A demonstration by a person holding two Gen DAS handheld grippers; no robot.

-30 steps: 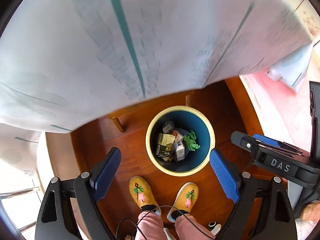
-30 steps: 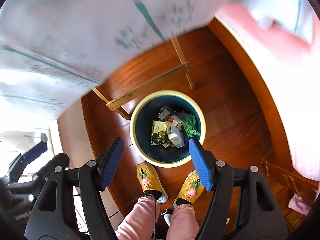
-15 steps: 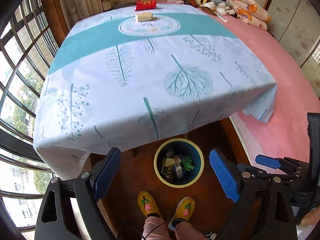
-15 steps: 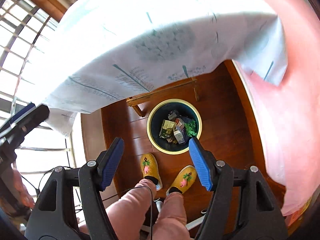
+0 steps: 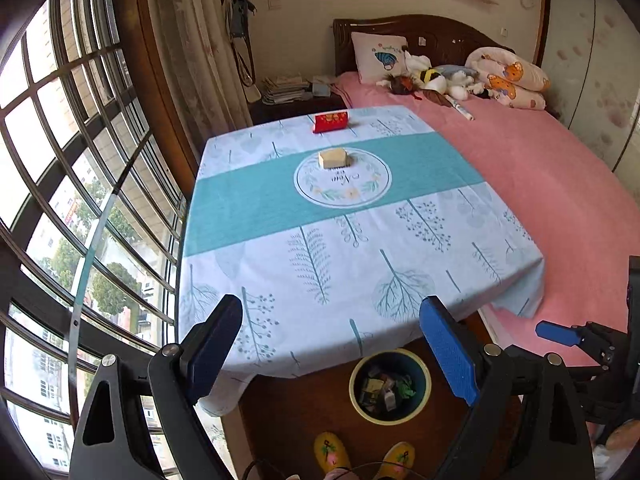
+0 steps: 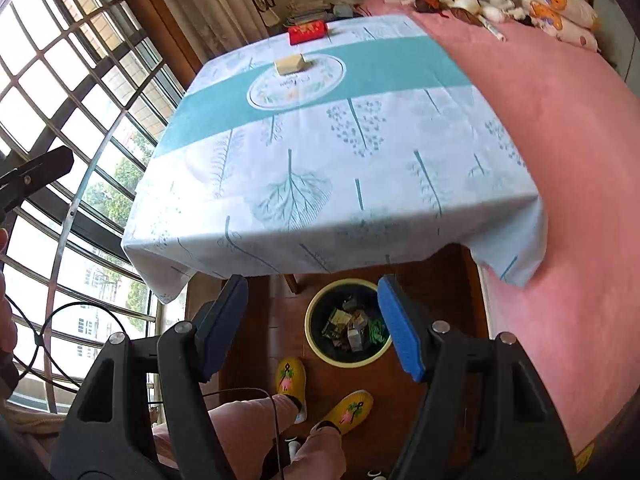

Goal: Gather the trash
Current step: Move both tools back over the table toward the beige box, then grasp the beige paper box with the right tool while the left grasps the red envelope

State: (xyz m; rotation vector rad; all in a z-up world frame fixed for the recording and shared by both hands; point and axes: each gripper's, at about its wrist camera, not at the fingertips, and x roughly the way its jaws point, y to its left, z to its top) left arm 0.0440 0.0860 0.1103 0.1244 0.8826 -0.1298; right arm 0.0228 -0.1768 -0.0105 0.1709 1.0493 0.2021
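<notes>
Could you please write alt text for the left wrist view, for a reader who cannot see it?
The open, empty left tool looks over a table with a leaf-print tablecloth bearing a beige box and a red box. A trash bin holding litter stands on the floor below.

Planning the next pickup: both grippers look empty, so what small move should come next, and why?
Probably reach the right gripper forward toward the beige box on the tablecloth. Both jaws stand open and empty, and the box and red packet remain outside the bin.
</notes>
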